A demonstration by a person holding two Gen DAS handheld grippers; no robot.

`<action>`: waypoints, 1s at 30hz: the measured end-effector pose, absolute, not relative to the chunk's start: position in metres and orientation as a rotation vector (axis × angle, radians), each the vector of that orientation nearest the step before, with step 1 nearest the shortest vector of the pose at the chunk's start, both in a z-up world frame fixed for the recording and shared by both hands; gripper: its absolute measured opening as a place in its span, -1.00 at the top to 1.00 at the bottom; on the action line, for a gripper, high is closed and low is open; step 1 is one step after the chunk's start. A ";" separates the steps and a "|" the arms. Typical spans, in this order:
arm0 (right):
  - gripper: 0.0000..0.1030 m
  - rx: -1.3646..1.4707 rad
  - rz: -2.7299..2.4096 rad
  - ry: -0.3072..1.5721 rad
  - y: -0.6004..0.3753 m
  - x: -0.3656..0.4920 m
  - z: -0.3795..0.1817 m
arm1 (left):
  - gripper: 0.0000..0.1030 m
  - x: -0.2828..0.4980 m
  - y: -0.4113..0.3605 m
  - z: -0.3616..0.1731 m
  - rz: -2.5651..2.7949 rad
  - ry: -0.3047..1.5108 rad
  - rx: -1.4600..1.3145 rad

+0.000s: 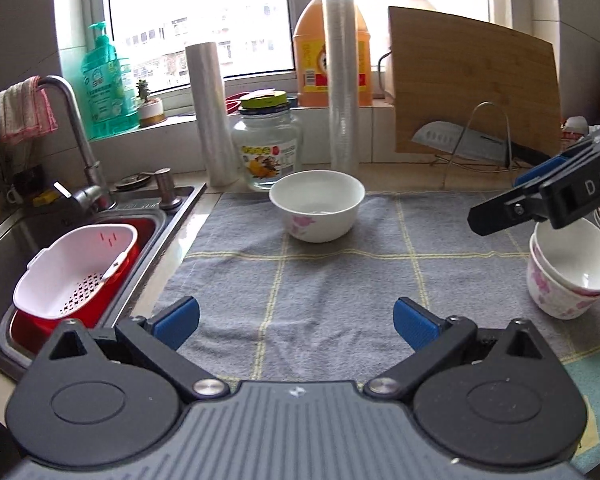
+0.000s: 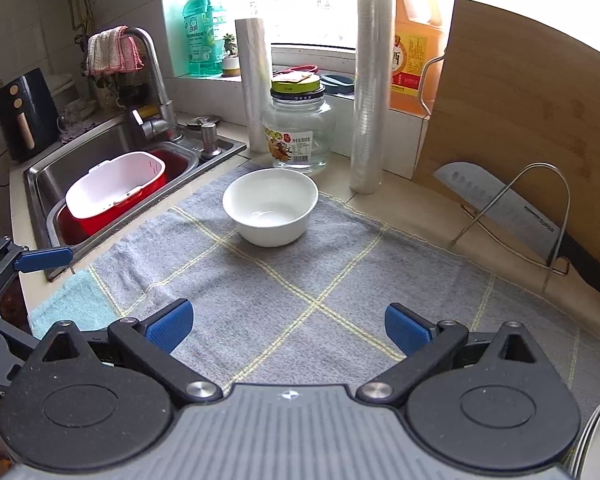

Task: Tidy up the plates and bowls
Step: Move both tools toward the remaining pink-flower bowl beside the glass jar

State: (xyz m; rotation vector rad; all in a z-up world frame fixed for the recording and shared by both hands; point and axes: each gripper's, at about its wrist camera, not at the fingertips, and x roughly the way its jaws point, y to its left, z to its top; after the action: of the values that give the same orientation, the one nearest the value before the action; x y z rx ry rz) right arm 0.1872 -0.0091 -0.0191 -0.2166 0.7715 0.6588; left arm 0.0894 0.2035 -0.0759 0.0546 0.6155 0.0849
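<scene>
One lone bowl (image 1: pixel 317 204), two stacked (image 1: pixel 571 276).

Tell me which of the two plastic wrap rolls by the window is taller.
The right roll, standing in front of the orange jug; the left roll beside the glass jar is shorter.

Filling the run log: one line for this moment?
left claw: open, empty | right claw: open, empty | lone bowl: on cloth | stacked bowls: right
</scene>
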 end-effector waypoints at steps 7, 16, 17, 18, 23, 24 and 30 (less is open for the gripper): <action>-1.00 -0.189 0.597 0.802 0.015 0.199 -0.032 | -0.99 0.113 0.239 -0.089 0.011 0.638 0.049; -1.00 -0.106 0.424 0.855 0.043 0.213 -0.051 | -0.99 0.169 0.268 -0.116 -0.227 0.667 0.126; -1.00 -0.096 0.411 0.861 0.045 0.215 -0.053 | -0.99 0.175 0.268 -0.119 -0.252 0.669 0.129; -1.00 -0.088 0.397 0.867 0.048 0.217 -0.055 | -0.99 0.181 0.269 -0.123 -0.275 0.672 0.132; -1.00 -0.080 0.334 0.881 0.059 0.224 -0.063 | -0.99 0.206 0.267 -0.133 -0.368 0.676 0.134; -1.00 -0.076 0.330 0.881 0.060 0.224 -0.064 | -0.99 0.210 0.266 -0.133 -0.381 0.675 0.134; -1.00 -0.065 0.330 0.877 0.066 0.233 -0.062 | -0.98 0.230 0.265 -0.134 -0.411 0.649 0.136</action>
State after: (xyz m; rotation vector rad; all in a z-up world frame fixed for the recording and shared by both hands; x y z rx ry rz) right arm 0.2327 0.0657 -0.0616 -0.0652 0.8765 0.3303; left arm 0.2299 0.2647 -0.1342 0.1361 0.6490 -0.4110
